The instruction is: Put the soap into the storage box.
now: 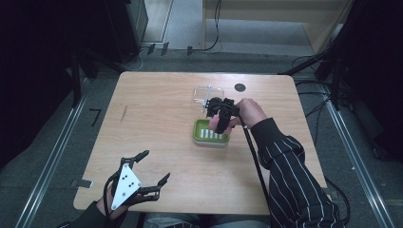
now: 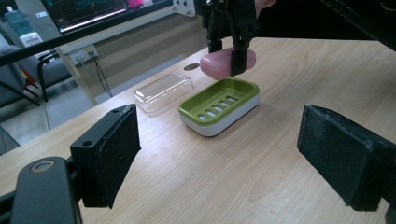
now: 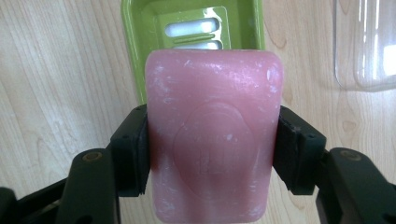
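A pink soap bar [image 3: 212, 135] hangs above the green and white soap dish [image 2: 219, 105], clamped by its long sides in my right gripper [image 3: 212, 154], which is shut on it. In the high view the right gripper [image 1: 219, 114] points down over the dish [image 1: 210, 132]. From the left gripper view the soap [image 2: 222, 63] floats just above the dish's far end. My left gripper [image 1: 153, 167] rests near the table's front left edge, its jaws open and holding nothing, with one pad [image 2: 112, 154] at the left.
A clear plastic lid [image 2: 163, 92] lies on the table just beyond the dish, also seen as the lid [image 1: 204, 94] in the high view. A dark round hole [image 1: 240, 87] sits near the table's far edge. A striped sleeve [image 1: 290, 171] crosses the right side.
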`<control>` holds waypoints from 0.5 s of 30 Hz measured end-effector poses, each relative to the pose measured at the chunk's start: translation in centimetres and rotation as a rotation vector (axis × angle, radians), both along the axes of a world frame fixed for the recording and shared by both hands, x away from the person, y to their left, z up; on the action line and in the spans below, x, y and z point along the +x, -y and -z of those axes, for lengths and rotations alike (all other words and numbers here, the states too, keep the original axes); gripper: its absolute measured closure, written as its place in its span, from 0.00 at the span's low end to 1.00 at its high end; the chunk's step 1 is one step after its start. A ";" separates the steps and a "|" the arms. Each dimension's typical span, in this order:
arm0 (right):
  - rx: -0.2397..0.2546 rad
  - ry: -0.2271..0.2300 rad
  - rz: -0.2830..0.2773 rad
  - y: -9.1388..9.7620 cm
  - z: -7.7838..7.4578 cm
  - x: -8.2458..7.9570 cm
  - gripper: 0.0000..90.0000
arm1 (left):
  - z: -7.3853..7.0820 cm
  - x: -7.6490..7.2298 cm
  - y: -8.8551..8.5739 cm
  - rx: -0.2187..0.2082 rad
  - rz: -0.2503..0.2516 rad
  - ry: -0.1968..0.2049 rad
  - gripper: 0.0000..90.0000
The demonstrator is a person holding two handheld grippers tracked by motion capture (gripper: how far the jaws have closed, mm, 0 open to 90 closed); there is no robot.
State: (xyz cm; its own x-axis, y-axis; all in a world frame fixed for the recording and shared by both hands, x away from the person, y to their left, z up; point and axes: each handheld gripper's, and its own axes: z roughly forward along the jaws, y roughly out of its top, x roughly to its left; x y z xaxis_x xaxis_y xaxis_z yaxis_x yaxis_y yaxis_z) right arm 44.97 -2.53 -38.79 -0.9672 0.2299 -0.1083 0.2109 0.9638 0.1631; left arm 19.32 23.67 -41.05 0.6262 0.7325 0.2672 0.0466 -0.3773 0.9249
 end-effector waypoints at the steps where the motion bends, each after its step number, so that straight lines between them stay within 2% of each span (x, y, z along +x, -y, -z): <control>1: -0.003 0.001 -0.003 -0.1 0.1 0.0 0.43 | 0.0 0.0 0.0 -0.001 -0.001 0.000 0.15; 11: 0.005 0.006 -0.026 -0.7 0.9 0.3 0.43 | 0.0 -0.1 -0.1 0.003 -0.005 0.002 0.15; 12: 0.006 0.011 -0.046 -0.7 1.0 0.4 0.43 | 0.0 -0.1 -0.1 0.003 -0.005 0.002 0.15; 13: 0.004 0.009 -0.036 -0.8 1.0 0.4 0.43 | 0.0 -0.1 -0.1 0.003 -0.006 0.002 0.15; 15: 0.005 0.013 -0.052 -1.0 1.2 0.6 0.43 | 0.0 -0.2 -0.2 0.002 -0.008 0.000 0.15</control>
State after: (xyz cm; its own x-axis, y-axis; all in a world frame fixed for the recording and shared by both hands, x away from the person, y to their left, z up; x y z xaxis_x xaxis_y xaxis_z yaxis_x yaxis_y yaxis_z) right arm 45.55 -1.57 -40.03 -0.9763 0.1802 -0.1201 0.1586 0.9726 0.1703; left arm 19.14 23.82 -41.03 0.6202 0.7370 0.2687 0.0495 -0.3786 0.9243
